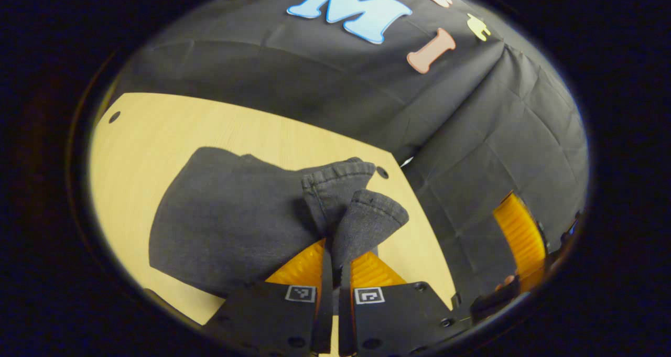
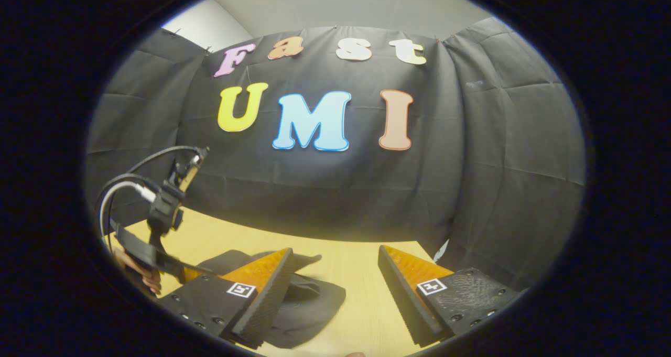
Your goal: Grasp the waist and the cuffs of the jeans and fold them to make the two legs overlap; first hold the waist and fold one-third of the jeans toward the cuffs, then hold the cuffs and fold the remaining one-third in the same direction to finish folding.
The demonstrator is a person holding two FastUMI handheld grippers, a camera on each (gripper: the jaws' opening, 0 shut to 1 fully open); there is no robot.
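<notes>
Left gripper point(image 1: 332, 265) had its fingers pinched together on the cuffs point(image 1: 361, 215) of the dark jeans point(image 1: 230, 220), the hems bunched and lifted just ahead of the tips. Most of the jeans lay flat on the wooden table point(image 1: 157, 131), already doubled, off to the left of my fingers in the left gripper view. I judged this to be the last fold, cuffs carried over the folded stack. To do it well I wanted both hems kept level, carried low, and laid down with edges matching, not dropped in a heap. Right gripper point(image 2: 335, 283) stood open, holding nothing, with its fingers well apart. In the right gripper view the jeans point(image 2: 309, 299) lay under and just past its left finger, the table point(image 2: 351, 262) bare between the tips, and the other gripper point(image 2: 157, 226) farther left.
</notes>
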